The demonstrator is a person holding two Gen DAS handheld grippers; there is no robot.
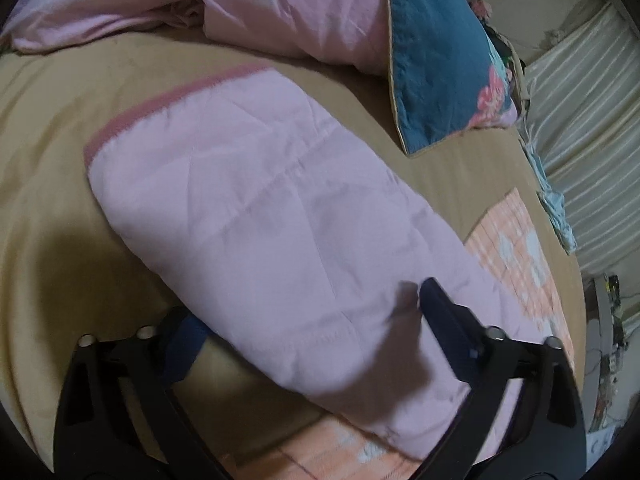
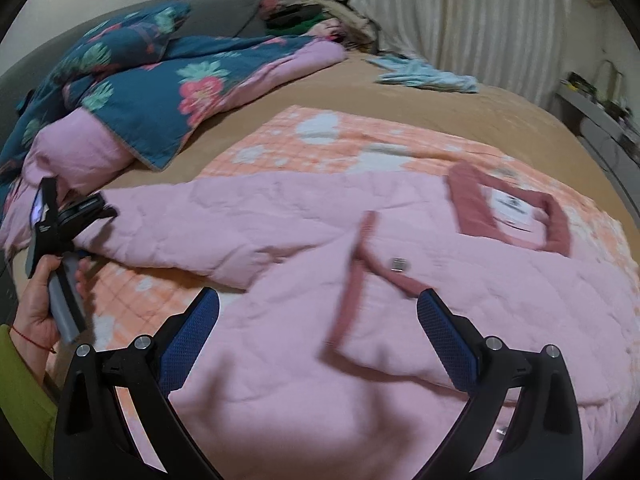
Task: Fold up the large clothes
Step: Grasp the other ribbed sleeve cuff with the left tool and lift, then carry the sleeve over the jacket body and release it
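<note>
Left wrist cam sits low and close over the pink jacket's sleeve (image 1: pixel 256 200), angled down across the bed (image 1: pixel 48 128) toward the floral quilt (image 1: pixel 436 60). Right wrist cam hangs a bit further back over the jacket's body, facing the curtain (image 2: pixel 460 20). Both catch the jacket, peach blanket (image 2: pixel 280 136) and quilt.

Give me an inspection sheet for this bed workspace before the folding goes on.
Surface: tan bedsheet, with an orange checked blanket spread on it.
Job's things: pink quilted jacket lying flat, its sleeve stretched out, its dark pink collar showing.
Clutter: teal floral duvet bunched up; light blue cloth.
Grippers: left gripper straddles the sleeve, not clamped; right gripper open over the jacket body.
Cables: nothing seen.
Surroundings: cream pleated curtain; grey shelf.
</note>
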